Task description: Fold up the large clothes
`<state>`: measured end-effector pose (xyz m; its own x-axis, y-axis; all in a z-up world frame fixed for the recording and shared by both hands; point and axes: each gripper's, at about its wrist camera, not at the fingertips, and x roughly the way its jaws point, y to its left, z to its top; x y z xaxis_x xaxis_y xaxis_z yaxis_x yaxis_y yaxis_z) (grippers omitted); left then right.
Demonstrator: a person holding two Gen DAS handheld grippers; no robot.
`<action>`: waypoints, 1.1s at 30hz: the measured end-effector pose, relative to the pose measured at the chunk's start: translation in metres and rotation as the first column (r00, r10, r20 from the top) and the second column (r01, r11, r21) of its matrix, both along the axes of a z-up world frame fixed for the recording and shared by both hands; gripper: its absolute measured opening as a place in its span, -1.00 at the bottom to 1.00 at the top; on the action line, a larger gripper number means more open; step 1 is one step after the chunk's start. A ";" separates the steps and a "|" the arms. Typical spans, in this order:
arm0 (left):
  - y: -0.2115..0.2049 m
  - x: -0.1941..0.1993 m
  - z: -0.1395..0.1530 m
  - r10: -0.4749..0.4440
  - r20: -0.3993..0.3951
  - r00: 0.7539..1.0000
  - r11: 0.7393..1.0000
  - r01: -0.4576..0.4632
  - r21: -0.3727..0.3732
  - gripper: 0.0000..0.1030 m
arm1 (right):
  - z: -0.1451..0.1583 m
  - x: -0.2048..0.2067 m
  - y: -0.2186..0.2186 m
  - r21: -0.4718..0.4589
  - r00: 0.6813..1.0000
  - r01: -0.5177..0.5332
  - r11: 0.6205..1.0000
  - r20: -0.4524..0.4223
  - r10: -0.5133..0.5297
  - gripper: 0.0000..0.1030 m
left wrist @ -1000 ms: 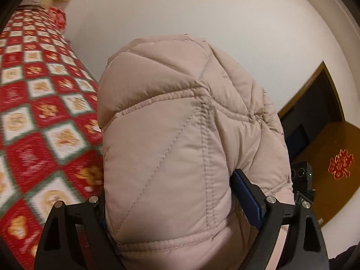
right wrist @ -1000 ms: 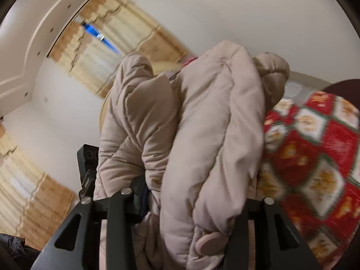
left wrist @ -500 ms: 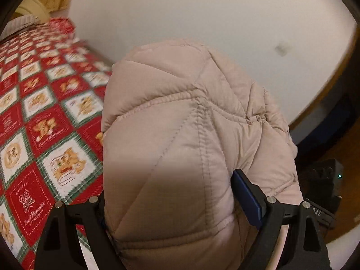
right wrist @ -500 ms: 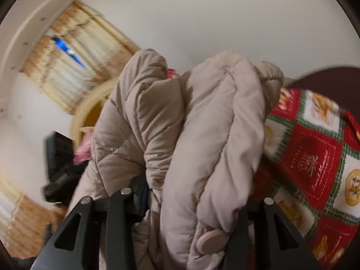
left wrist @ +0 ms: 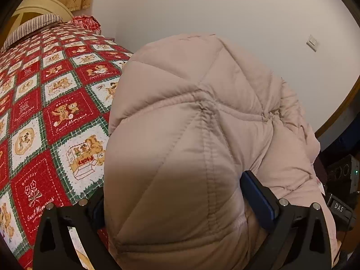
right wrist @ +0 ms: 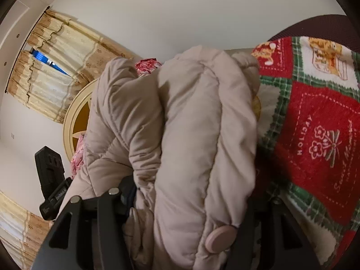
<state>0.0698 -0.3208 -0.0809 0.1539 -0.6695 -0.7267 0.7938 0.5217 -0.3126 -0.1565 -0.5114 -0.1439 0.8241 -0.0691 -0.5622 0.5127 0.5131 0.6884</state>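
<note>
A pale pink quilted puffer jacket (left wrist: 202, 139) fills the middle of the left wrist view, bunched in a thick fold. My left gripper (left wrist: 177, 200) is shut on that fold, its blue-padded fingers (left wrist: 258, 193) pressed into both sides. In the right wrist view the same jacket (right wrist: 191, 135) hangs in several thick rolls, with a round pink button (right wrist: 219, 236) near the bottom. My right gripper (right wrist: 191, 204) is shut on the rolls. Both hold the jacket above a red, white and green teddy-bear patchwork quilt (left wrist: 56, 117); the fingertips are buried in fabric.
The quilt (right wrist: 315, 135) covers a bed with a cream headboard (right wrist: 74, 121) and a striped pillow (left wrist: 29, 29). A white wall (left wrist: 202, 11) is behind. Yellow curtains (right wrist: 51, 67) hang at a window. The other gripper's black body (right wrist: 50, 180) shows at left.
Both grippers have swung downward with the jacket toward the quilt; more of the bed and headboard shows in the left view, and the quilt looms closer in the right view. Both grips are unchanged.
</note>
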 end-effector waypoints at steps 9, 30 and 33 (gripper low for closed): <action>0.008 -0.007 0.013 0.035 0.035 0.999 0.999 -0.034 -0.019 0.99 | 0.035 -0.036 0.005 -0.007 0.995 0.078 0.997 -0.068 -0.078 0.51; 0.049 -0.092 0.050 0.026 0.293 0.956 0.996 -0.048 0.069 0.98 | 0.080 -0.025 0.112 -0.485 0.955 -0.162 0.859 -0.297 0.013 -0.31; 0.042 -0.096 0.036 0.043 0.291 0.956 0.993 -0.072 0.090 0.98 | 0.066 -0.026 0.113 -0.481 0.954 -0.164 0.861 -0.301 0.013 -0.32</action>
